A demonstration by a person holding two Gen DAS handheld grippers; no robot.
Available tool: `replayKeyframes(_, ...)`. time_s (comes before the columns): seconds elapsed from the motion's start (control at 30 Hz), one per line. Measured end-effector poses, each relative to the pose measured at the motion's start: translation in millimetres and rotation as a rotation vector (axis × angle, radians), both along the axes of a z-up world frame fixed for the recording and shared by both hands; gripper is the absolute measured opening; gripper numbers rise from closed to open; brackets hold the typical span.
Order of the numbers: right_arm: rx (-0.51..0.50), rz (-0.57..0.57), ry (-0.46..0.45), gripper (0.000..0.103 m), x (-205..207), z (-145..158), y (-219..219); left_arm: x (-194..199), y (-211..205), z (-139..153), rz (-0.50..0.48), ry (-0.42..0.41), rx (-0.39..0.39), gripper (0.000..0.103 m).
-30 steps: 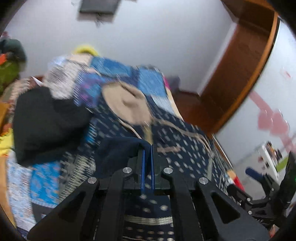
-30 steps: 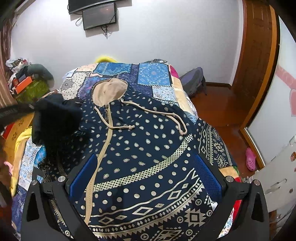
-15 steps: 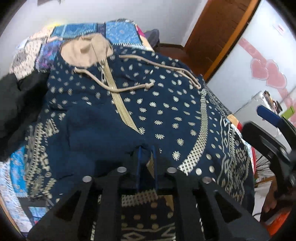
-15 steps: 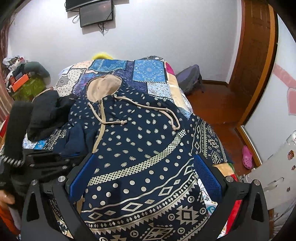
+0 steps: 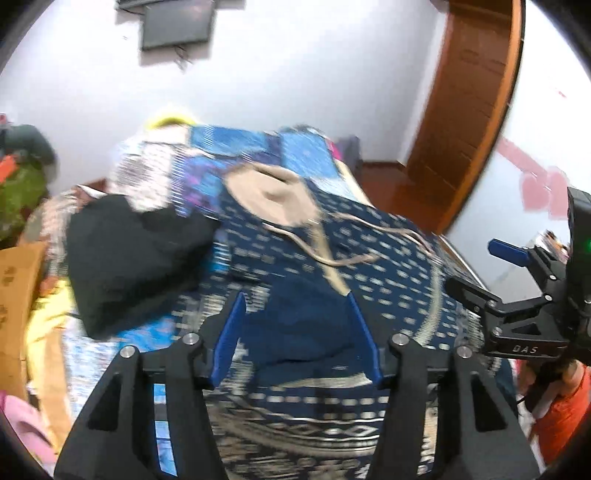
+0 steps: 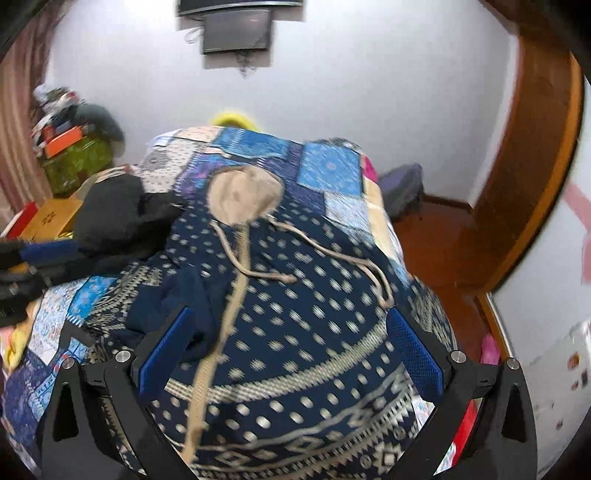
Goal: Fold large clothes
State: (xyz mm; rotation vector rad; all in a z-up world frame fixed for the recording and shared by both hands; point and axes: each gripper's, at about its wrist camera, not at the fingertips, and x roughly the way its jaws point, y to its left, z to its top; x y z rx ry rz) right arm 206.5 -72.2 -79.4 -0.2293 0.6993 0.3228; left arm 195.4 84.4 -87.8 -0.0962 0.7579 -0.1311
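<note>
A large navy hooded garment (image 6: pixel 317 306) with tan patterns, a tan hood (image 6: pixel 243 195) and drawcords lies spread front-up on the bed; it also shows in the left wrist view (image 5: pixel 388 288). Its left sleeve (image 6: pixel 173 306) lies folded over the body (image 5: pixel 303 325). My left gripper (image 5: pixel 295 332) is open and empty just above that folded sleeve. My right gripper (image 6: pixel 288 347) is open and empty above the garment's lower front. The right gripper also appears at the right edge of the left wrist view (image 5: pixel 517 280).
A patchwork quilt (image 6: pixel 328 166) covers the bed. A black garment pile (image 5: pixel 129 258) lies on the bed's left side. A cardboard box (image 5: pixel 14 295) and clutter stand left of the bed. A wooden door (image 5: pixel 472 103) is at the right, a wall screen (image 6: pixel 236 31) behind.
My left gripper was shut on the sleeve and carried it across the body; now it has opened, let the sleeve go and pulled back. The right gripper stayed open.
</note>
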Motion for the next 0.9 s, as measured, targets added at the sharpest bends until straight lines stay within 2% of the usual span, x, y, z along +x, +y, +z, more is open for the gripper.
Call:
replayKeyframes(0.13, -0.061, 0.109, -0.012, 0.103, 0, -2, 39, -9, 39, 0, 0.103, -0.007, 0.07, 0.058)
replayKeyframes(0.23, -0.104, 0.179, -0.008, 0.103, 0, -9, 64, -16, 66, -10, 0.169, 0.013, 0.112, 0.058)
replayKeyframes(0.43, -0.216, 0.35, 0.086, 0.101, 0, -47, 117, -35, 104, -43, 0.251, 0.085, 0.133, 0.058)
replayKeyframes(0.53, -0.256, 0.406, 0.129, 0.1, 1, -64, 135, -45, 112, -57, 0.265, 0.112, 0.119, 0.058)
replayKeyframes(0.7, -0.294, 0.449, 0.25, 0.077, 15, -91, 154, -55, 117, -89, 0.274, 0.18, 0.105, 0.058)
replayKeyframes(0.8, -0.297, 0.455, 0.351, 0.069, 27, -109, 158, -56, 117, -106, 0.269, 0.219, 0.099, 0.058)
replayKeyframes(0.9, -0.29, 0.455, 0.428, 0.067, 35, -123, 159, -57, 114, -119, 0.259, 0.245, 0.086, 0.058)
